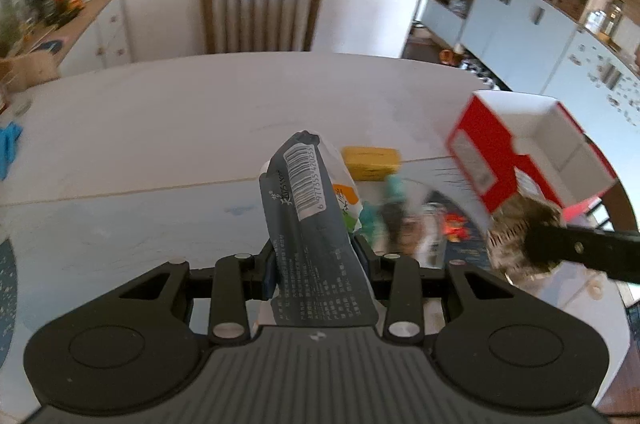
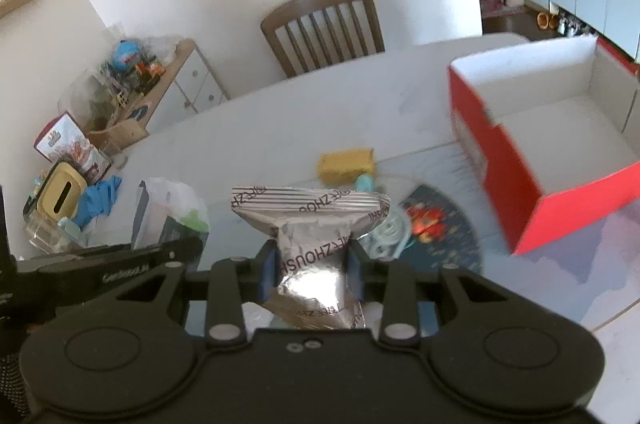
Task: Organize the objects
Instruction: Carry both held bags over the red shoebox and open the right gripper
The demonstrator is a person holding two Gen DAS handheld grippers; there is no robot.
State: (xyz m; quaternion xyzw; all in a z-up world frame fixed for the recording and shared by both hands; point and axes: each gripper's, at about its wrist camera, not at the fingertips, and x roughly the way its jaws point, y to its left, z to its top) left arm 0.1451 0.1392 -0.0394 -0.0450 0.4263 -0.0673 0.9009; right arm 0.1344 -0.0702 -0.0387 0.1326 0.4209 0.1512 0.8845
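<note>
Now: both grippers carry snack packets toward an empty red box

Both tools are loaded and up off the table (image 1: 160, 127), so the step in hand looks like the carry, midway between picking up and putting away. The left gripper (image 1: 316, 256) has its jaws drawn narrow on a dark grey packet (image 1: 308, 224) with a barcode label, which stands up between the fingers. The right gripper (image 2: 312, 264) pinches a crinkled silver foil packet (image 2: 308, 220) at its waist, the sealed top fanning out above the jaws.

The red box (image 2: 504, 159) sits on the table at the far right of both grippers, open at the top. Its white inside shows nothing in it, as far as the near wall lets one see. The next move, I judge, calls for swinging each packet rightward over the near red wall, high enough to clear the rim, then opening the jaws above the floor of the box, one tool at a time so they do not crowd each other.

Left on the table between grippers and box are a yellow sponge (image 2: 346, 165), a teal item beside it, too blurred to name, and a dark round mat (image 2: 444, 236).
</note>
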